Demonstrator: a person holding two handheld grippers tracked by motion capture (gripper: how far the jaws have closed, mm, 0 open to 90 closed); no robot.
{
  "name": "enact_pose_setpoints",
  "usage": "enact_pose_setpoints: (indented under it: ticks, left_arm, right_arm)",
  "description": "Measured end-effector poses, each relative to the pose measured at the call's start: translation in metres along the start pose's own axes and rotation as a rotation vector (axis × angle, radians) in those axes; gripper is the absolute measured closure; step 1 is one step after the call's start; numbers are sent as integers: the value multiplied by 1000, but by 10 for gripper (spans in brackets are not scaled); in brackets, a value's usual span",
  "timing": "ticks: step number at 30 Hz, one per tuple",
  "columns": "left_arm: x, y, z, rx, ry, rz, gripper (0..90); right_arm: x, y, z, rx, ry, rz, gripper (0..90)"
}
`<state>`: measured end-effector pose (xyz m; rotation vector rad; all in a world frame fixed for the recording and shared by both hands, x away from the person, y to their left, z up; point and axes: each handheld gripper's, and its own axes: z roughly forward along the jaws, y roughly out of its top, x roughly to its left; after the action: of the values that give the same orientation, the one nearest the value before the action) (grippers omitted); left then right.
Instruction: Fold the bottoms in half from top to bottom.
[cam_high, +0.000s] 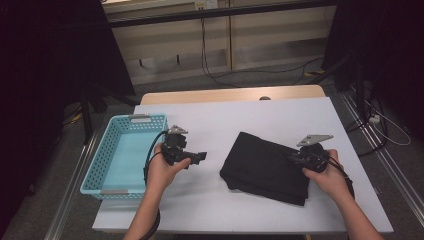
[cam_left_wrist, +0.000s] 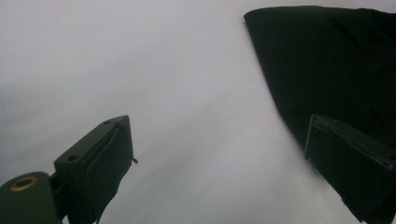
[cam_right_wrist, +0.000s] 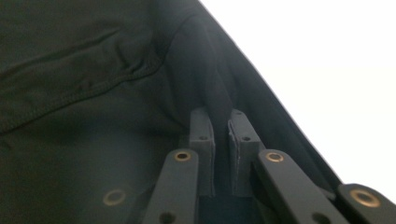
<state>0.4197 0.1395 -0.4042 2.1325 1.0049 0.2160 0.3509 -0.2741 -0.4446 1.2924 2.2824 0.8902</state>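
A folded black garment (cam_high: 265, 167) lies on the white table (cam_high: 225, 117), right of centre. My right gripper (cam_high: 294, 158) is at the garment's right edge, and its jaws are shut on a raised fold of the black cloth (cam_right_wrist: 93, 70); the pinch shows in the right gripper view (cam_right_wrist: 219, 122). My left gripper (cam_high: 200, 157) hovers over bare table between the basket and the garment, pointing right. Its jaws stand wide open with nothing between them (cam_left_wrist: 219, 135), and the garment's near corner (cam_left_wrist: 327, 60) lies just beyond the right-hand jaw.
A light blue perforated basket (cam_high: 134, 119) with nothing in it stands at the table's left side, close to my left hand. White tabletop (cam_right_wrist: 327, 70) runs to the right of the garment. Beyond the far edge are dark stands and floor cables.
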Motion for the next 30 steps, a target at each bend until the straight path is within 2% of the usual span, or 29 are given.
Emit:
enact_pose_setpoints:
  ticks: [4,7,12,14,19,21,26,30]
  left_arm:
    - [0,0,1,2,-4,0,80]
    - [-1,0,1,3,-3,4,80]
    - [-5,0,3,-7,-16,-1,79]
    - [-7,1,3,-9,-19,3,79]
    - [-12,2,5,-13,-28,4,77]
    - [-14,2,6,-14,-26,4,77]
    - [-25,1,18,14,-53,25,76]
    - [-31,-1,27,26,-57,32,77]
  right_arm:
    - [-6,4,-13,-38,21,43,826]
    - [-11,4,-22,-54,7,66,824]
    - [-12,-3,-19,-24,-19,50,792]
    - [-11,-5,-17,-17,-34,45,716]
    - [-8,-4,-19,-54,-47,56,523]
    - [-5,-3,-19,-62,-43,62,474]
    - [-1,-2,-16,-74,-40,62,358]
    - [1,-2,-14,-83,-26,79,303]
